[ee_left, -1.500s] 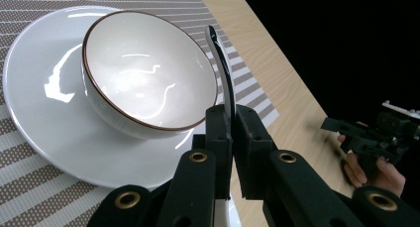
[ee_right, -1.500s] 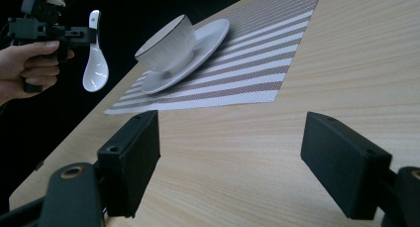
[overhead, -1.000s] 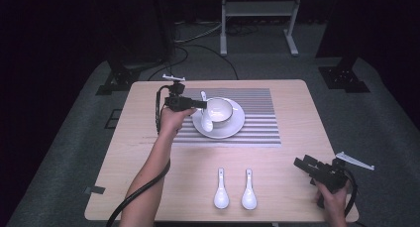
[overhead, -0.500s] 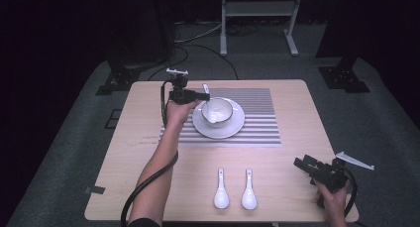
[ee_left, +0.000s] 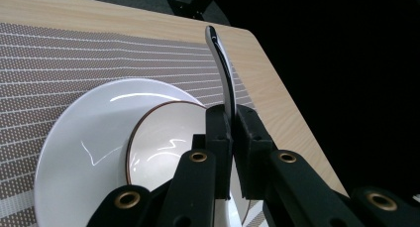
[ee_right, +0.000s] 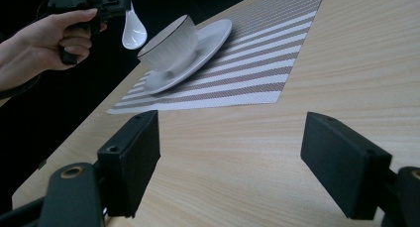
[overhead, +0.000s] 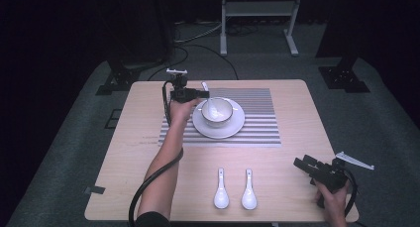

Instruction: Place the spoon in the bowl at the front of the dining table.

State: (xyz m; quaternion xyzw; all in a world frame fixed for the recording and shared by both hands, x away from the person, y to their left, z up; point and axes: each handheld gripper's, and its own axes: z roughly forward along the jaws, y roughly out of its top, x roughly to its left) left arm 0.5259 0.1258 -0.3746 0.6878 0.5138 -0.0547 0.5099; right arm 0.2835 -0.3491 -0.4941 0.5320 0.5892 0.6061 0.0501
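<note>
Spoon (overhead: 210,104) above bowl (overhead: 216,112) on plate (overhead: 233,128)

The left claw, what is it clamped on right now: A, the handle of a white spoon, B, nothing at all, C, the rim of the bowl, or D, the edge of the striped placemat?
A: in the left gripper view the left claw is shut on the spoon handle, with the bowl below it.

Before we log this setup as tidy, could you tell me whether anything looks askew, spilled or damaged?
Nothing stands out: the bowl sits centred on its plate, two spoons lie parallel, and the left gripper holds a third spoon.
</note>
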